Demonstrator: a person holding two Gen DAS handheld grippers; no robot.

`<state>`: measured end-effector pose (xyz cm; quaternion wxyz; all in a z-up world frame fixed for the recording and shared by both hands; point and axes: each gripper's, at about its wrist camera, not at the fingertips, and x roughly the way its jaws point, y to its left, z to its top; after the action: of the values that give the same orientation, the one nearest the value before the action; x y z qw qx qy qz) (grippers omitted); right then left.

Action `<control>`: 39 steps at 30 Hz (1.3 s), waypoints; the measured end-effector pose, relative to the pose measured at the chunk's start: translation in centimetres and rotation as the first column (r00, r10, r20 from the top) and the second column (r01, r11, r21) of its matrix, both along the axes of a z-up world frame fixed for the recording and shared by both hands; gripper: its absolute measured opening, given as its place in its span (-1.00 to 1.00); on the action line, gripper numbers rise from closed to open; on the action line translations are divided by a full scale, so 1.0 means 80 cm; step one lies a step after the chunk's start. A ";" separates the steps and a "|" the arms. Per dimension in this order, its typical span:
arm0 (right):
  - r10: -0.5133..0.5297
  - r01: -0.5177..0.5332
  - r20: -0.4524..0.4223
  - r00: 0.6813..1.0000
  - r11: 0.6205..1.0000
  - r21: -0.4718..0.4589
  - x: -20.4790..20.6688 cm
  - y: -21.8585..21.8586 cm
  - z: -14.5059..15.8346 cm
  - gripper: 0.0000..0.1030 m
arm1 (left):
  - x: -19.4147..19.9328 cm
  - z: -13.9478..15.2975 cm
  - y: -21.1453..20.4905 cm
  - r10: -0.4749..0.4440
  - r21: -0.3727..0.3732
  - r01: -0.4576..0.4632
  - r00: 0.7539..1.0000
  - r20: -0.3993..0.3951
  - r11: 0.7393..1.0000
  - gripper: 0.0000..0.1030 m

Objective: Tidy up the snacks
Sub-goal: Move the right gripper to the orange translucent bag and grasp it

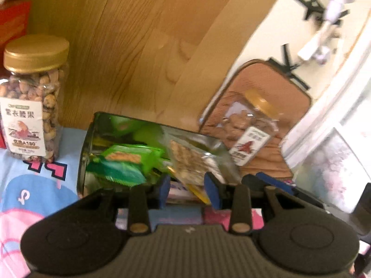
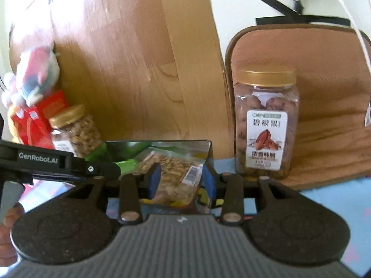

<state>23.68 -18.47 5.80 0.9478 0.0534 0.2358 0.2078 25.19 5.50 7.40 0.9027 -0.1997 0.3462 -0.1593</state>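
A clear box [image 1: 92, 148] holds green snack packets [image 1: 125, 159] and a clear bag of seeds [image 1: 190, 162]. My left gripper [image 1: 189, 193] is open at the box's near edge, with the bag's lower end between its blue pads. In the right wrist view my right gripper [image 2: 180, 180] has its blue pads on both sides of the seed bag [image 2: 174, 173] over the box [image 2: 208, 146]; the grip looks closed on it. A pecan jar [image 2: 265, 122] stands right of the box. A nut jar [image 1: 34, 97] stands left of it.
A wooden panel [image 2: 129, 58] rises behind the box. A brown cushion [image 2: 324, 92] leans behind the pecan jar. Red packets [image 2: 34, 120] and a small toy [image 2: 37, 74] lie at far left. The left gripper's arm [image 2: 58, 162] crosses the right view. A patterned blue cloth [image 1: 34, 185] covers the surface.
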 end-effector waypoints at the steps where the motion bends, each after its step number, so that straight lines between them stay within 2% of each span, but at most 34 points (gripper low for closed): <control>1: -0.001 0.001 -0.004 1.000 1.000 0.016 -0.008 -0.005 0.003 -0.18 | -0.014 0.005 0.000 -0.009 -0.006 0.009 1.000 0.017 1.000 -0.35; 4: 0.015 -0.014 -0.029 0.999 0.998 0.057 -0.040 -0.016 0.006 -0.18 | -0.067 0.011 -0.002 -0.059 -0.009 0.060 0.997 0.043 0.998 -0.35; 6: 0.063 -0.057 -0.067 0.996 0.994 0.091 -0.069 -0.033 -0.001 -0.17 | -0.105 0.002 -0.005 -0.101 -0.016 0.102 0.994 0.039 0.995 -0.35; 10: 0.185 -0.154 -0.181 0.966 0.973 0.174 -0.131 -0.070 -0.036 -0.17 | -0.169 -0.040 -0.009 -0.183 -0.072 0.180 0.982 -0.034 0.981 -0.35; 12: 0.196 -0.149 -0.250 0.948 0.970 0.195 -0.159 -0.086 -0.057 -0.16 | -0.193 -0.061 -0.010 -0.215 -0.110 0.207 0.974 -0.071 0.972 -0.35; 16: 0.168 -0.093 -0.317 0.933 0.967 0.237 -0.197 -0.114 -0.079 -0.16 | -0.227 -0.085 -0.010 -0.266 -0.196 0.243 0.959 -0.098 0.950 -0.35; 21: 0.176 -0.038 -0.376 0.910 0.937 0.346 -0.209 -0.130 -0.100 -0.20 | -0.238 -0.111 -0.023 -0.271 -0.203 0.236 0.949 -0.161 0.950 -0.38; 23: 0.196 -0.039 -0.383 0.903 0.924 0.381 -0.209 -0.125 -0.101 -0.23 | -0.241 -0.117 -0.025 -0.261 -0.219 0.225 0.954 -0.150 0.949 -0.37; 25: 0.243 -0.058 -0.405 0.881 0.906 0.419 -0.207 -0.117 -0.108 -0.32 | -0.240 -0.118 -0.022 -0.253 -0.234 0.213 0.955 -0.154 0.948 -0.37; 26: 0.250 -0.066 -0.399 0.883 0.905 0.421 -0.209 -0.110 -0.109 -0.37 | -0.241 -0.120 -0.021 -0.250 -0.242 0.209 0.956 -0.154 0.947 -0.37; 28: 0.264 -0.077 -0.402 0.877 0.902 0.424 -0.210 -0.102 -0.109 -0.60 | -0.241 -0.122 -0.019 -0.249 -0.259 0.204 0.956 -0.155 0.944 -0.37; 29: 0.278 -0.077 -0.424 0.862 0.898 0.433 -0.207 -0.096 -0.113 -0.87 | -0.242 -0.122 -0.016 -0.246 -0.265 0.200 0.956 -0.157 0.943 -0.37; 30: 0.290 -0.073 -0.439 0.850 0.891 0.447 -0.205 -0.094 -0.119 -0.89 | -0.242 -0.122 -0.014 -0.241 -0.269 0.193 0.958 -0.157 0.944 -0.37; 32: 0.291 -0.056 -0.436 0.851 0.877 0.476 -0.205 -0.090 -0.123 -0.89 | -0.243 -0.123 -0.010 -0.232 -0.283 0.181 0.960 -0.159 0.942 -0.37; 36: 0.296 -0.060 -0.435 0.850 0.876 0.479 -0.205 -0.086 -0.120 -0.89 | -0.246 -0.120 0.003 -0.210 -0.315 0.157 0.967 -0.143 0.936 -0.39; 39: 0.341 -0.091 -0.429 0.836 0.859 0.504 -0.202 -0.078 -0.118 -0.90 | -0.249 -0.112 0.014 -0.220 -0.371 0.168 0.970 -0.103 0.914 -0.40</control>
<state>7.50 -24.69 -3.62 0.7811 0.3026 0.4231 0.3454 5.29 6.65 -1.58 0.8036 -0.3368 0.3929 -0.2941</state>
